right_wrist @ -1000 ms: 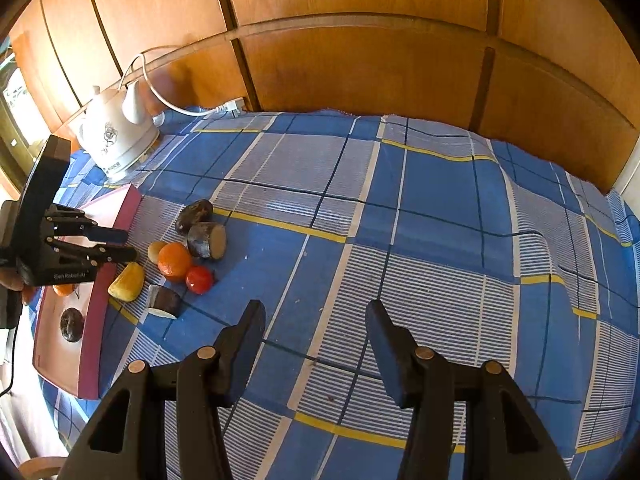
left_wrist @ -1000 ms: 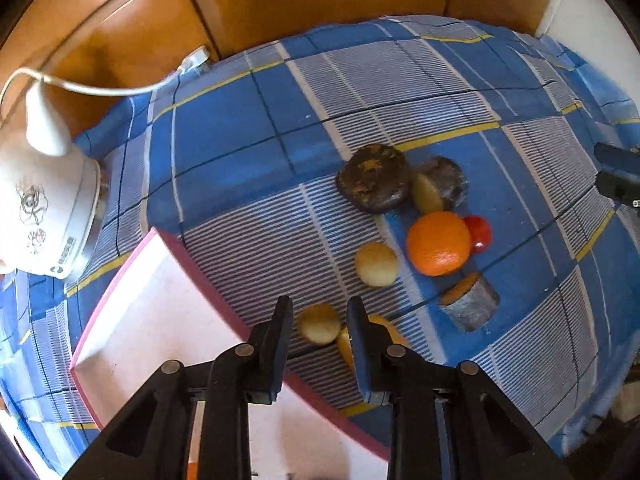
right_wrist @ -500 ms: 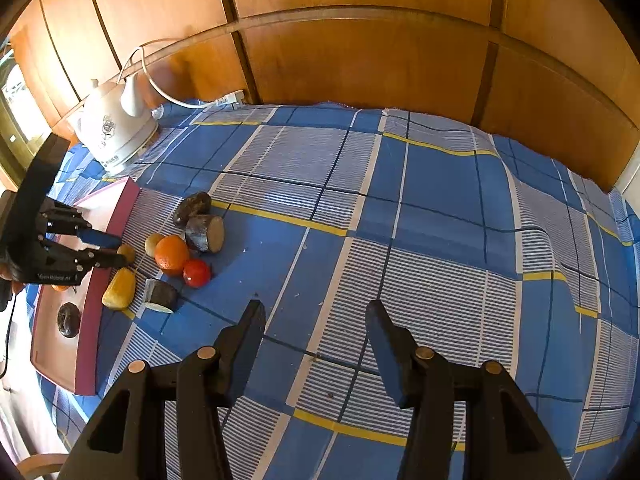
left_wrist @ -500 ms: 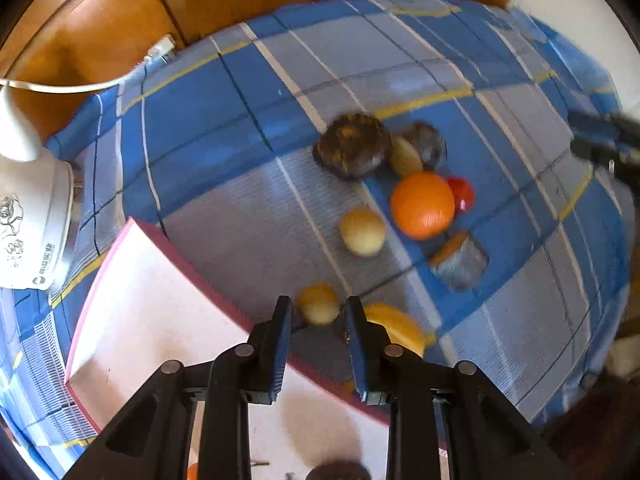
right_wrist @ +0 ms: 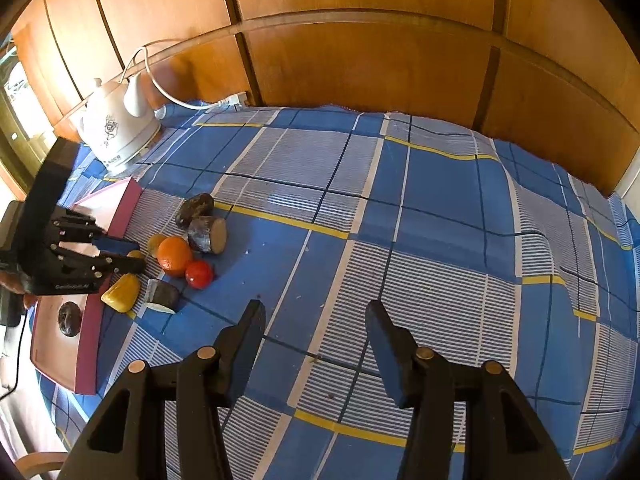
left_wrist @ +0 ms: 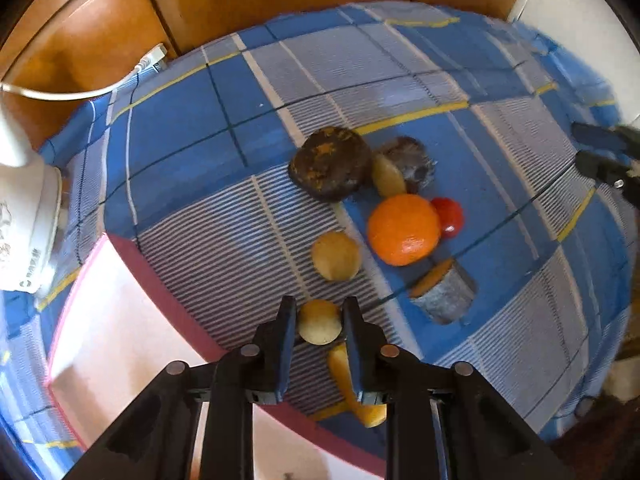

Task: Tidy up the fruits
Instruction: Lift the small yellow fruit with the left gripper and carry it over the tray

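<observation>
The left gripper [left_wrist: 319,322] has its jaws closed narrow on a small round pale-yellow fruit [left_wrist: 320,322], the pads pressing it from both sides just beside the maroon long edge of the pink rectangular tray [left_wrist: 120,320]. Under the gripper's right finger lies a yellow-orange wedge of fruit [left_wrist: 352,384], close against that same tray edge.

Further out on the blue checked tablecloth [right_wrist: 400,208], toward its left part, the other fruits cluster: a second pale round fruit [left_wrist: 336,256], a bright orange [left_wrist: 403,229] touching a small red tomato [left_wrist: 450,217], a dark rough-skinned round fruit [left_wrist: 330,163], a dark cut piece with a pale face [left_wrist: 400,168] and a grey-skinned cut chunk [left_wrist: 444,292].

One dark round item [right_wrist: 69,319], perhaps a fruit, lies in the tray.

The right gripper [right_wrist: 316,322] hangs over bare cloth with its jaws apart and nothing between them. A white ceramic kettle [right_wrist: 118,136] stands at the cloth's far left corner.
</observation>
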### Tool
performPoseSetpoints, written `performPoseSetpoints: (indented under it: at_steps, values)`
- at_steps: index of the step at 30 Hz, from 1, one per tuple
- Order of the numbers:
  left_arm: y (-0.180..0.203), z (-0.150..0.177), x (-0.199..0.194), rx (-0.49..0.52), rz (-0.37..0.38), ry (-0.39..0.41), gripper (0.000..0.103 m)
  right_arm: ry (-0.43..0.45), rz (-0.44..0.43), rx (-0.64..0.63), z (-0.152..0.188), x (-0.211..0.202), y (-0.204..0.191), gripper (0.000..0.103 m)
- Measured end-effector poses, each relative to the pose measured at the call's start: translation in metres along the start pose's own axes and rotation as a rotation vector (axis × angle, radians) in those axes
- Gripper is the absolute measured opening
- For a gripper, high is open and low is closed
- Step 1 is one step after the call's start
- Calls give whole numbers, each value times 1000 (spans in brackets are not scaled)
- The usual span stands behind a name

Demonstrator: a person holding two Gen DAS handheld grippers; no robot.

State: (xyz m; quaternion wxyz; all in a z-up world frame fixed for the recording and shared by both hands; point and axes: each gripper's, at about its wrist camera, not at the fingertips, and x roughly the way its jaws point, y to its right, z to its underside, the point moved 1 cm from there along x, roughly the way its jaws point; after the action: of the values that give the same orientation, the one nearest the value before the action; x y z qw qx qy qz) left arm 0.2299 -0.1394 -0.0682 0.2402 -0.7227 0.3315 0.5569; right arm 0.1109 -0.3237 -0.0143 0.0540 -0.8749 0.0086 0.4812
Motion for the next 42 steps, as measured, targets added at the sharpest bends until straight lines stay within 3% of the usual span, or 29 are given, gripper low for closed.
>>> performPoseSetpoints:
  at_steps: [7,13,19,23,31,38,42]
  values:
    - [-16,30,-31,-188,83,143,23,8,1,-10,0,-1,-3,53]
    - [-18,46,-67,-251,135,251,23,14,7,-9,0,-2,-2,53]
    - [-14,62,-95,-326,104,373,23,12,-88,-28,1,-2,-11,53]
    - [-10,91,-105,-384,84,416,23,-25,-209,-63,6,3,-26,53]
    - [4,155,-110,-465,16,453,23,-132,-279,-125,25,23,-55,53]
    - [8,198,-103,-534,13,465,23,-150,-345,-14,21,33,-70,53]
    - [4,215,-104,-577,23,481,23,-122,-311,55,10,38,-74,53]
